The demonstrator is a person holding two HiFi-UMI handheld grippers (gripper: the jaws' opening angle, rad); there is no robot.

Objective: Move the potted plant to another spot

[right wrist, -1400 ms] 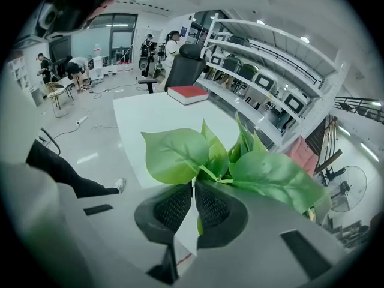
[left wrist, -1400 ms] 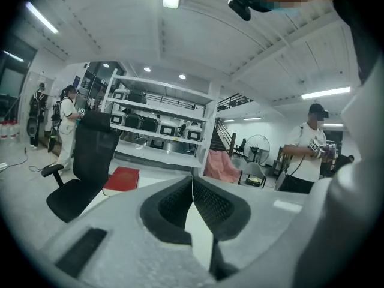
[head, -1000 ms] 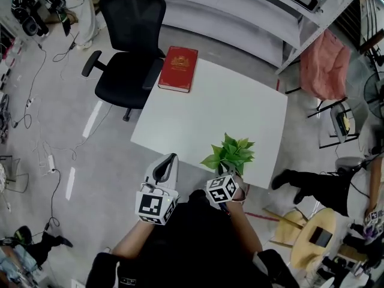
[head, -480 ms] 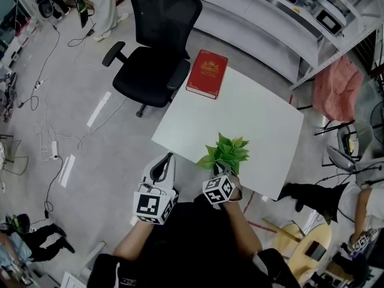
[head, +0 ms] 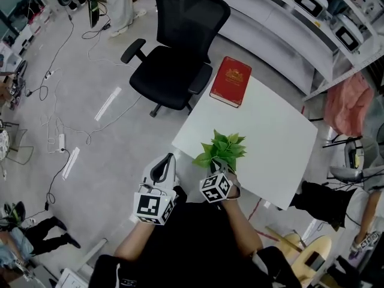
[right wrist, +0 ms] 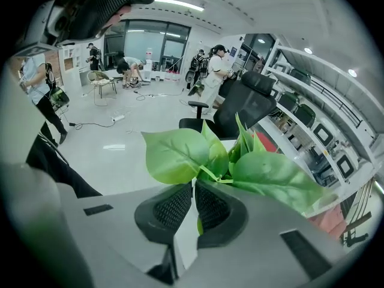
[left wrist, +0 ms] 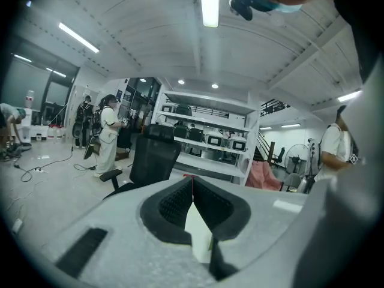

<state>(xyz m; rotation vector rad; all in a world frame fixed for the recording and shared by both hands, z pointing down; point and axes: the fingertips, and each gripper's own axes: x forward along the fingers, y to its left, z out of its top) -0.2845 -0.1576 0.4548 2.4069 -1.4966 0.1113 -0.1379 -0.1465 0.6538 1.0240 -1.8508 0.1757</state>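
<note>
Green leaves of the potted plant (right wrist: 180, 155) crowd over the right gripper (right wrist: 194, 188), whose jaws are pinched almost together on its stem; the pot itself is hidden. Beside it, the left gripper (left wrist: 192, 183) is closed on nothing and hangs off the table's near edge. Within the last second the plant has travelled with the right gripper from the near right part of the white table (head: 270, 131) toward its near left corner, more in line with the red book (head: 231, 81) at the far edge. The shift looks well under way, with setting down still to come. Beyond stands a black office chair (head: 180, 53).
</note>
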